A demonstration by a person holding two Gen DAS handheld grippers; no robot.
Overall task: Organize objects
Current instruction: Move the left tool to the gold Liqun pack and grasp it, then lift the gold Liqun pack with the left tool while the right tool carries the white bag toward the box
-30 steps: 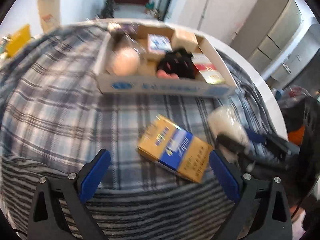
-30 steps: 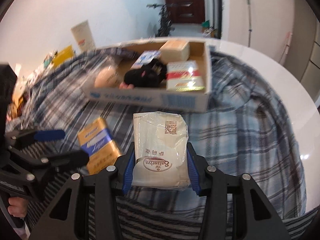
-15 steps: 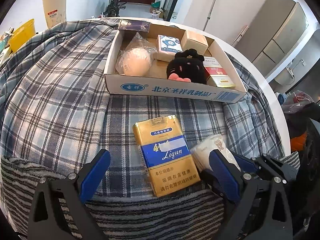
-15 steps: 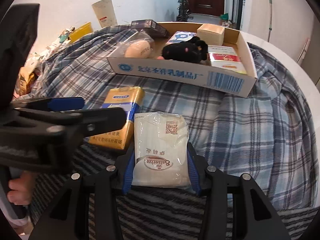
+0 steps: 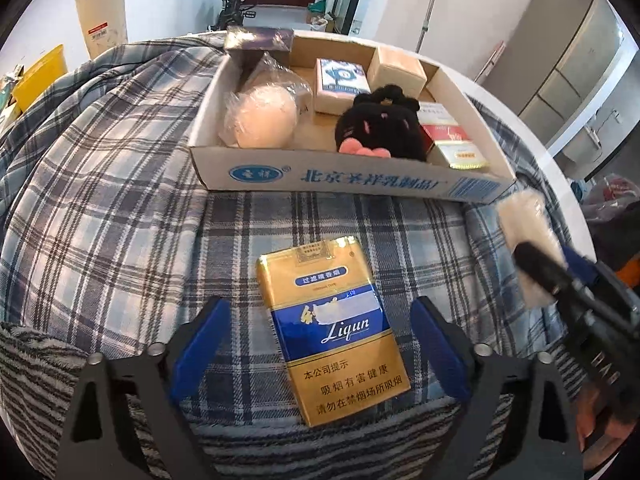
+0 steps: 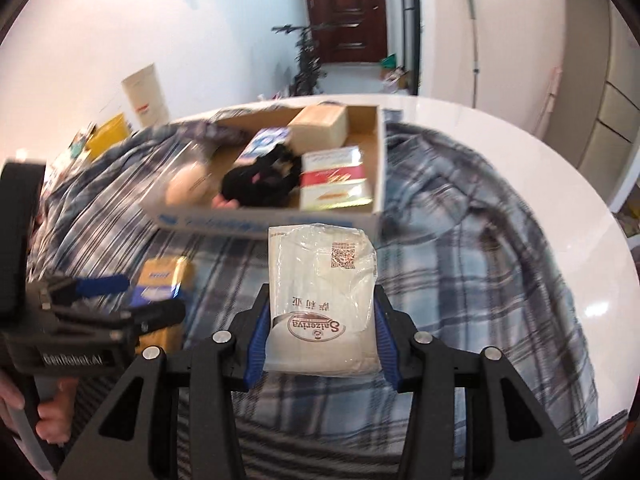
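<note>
Showing one gold cigarette pack (image 5: pixel 334 332), one white packet (image 6: pixel 322 300), one cardboard box (image 5: pixel 352 178) holding six items

Bright, even daylight; soft shadows. Left wrist view sharp, fisheye bending and black vignette at edges. Right wrist view motion-blurred across cardboard box (image 6: pixel 280 222); glare spots on white counter (image 6: pixel 592 280).

Beyond the white desk (image 6: pixel 500 152): dark door (image 6: pixel 346 8), probably a bicycle (image 5: pixel 236 4), grey cabinets (image 5: pixel 560 52) to its right.
</note>
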